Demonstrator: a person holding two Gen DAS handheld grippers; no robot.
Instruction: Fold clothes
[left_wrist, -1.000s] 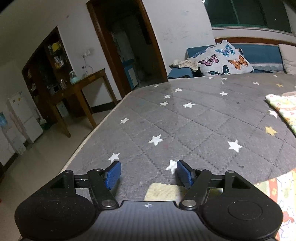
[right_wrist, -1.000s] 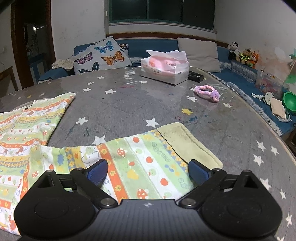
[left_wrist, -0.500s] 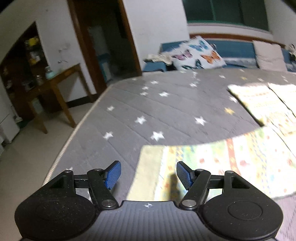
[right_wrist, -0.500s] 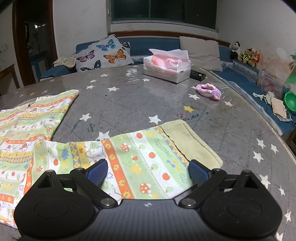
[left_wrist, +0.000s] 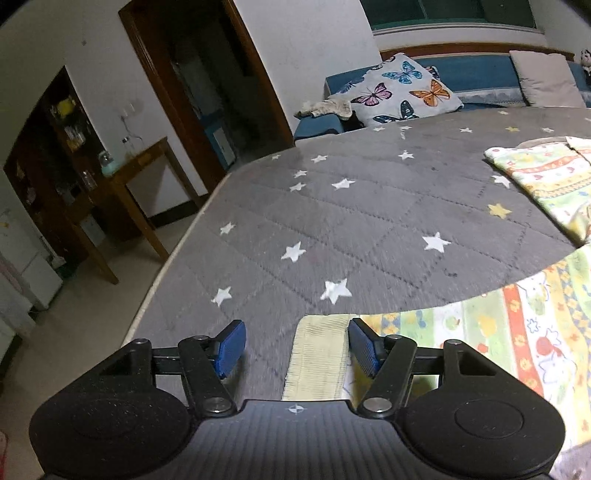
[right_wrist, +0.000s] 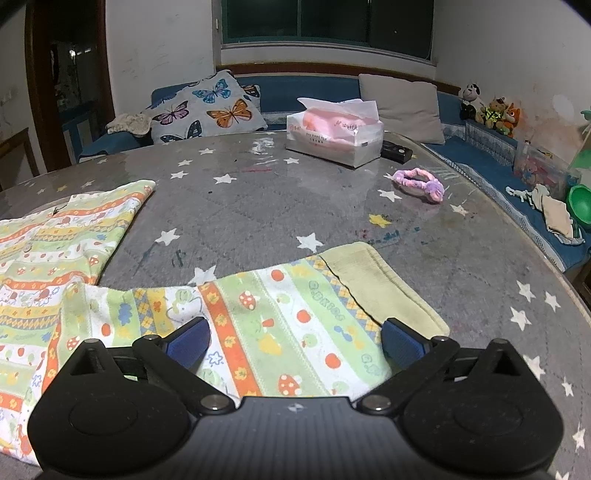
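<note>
Lying spread flat on the star-quilted bed, the printed child's top looks light, soft and limp, best pinched at its ribbed cuffs, over which the left gripper and right gripper hover, fingers spread.

Grey star-quilted bed bears patterned clothes, tissue box, purple scrunchie.
</note>
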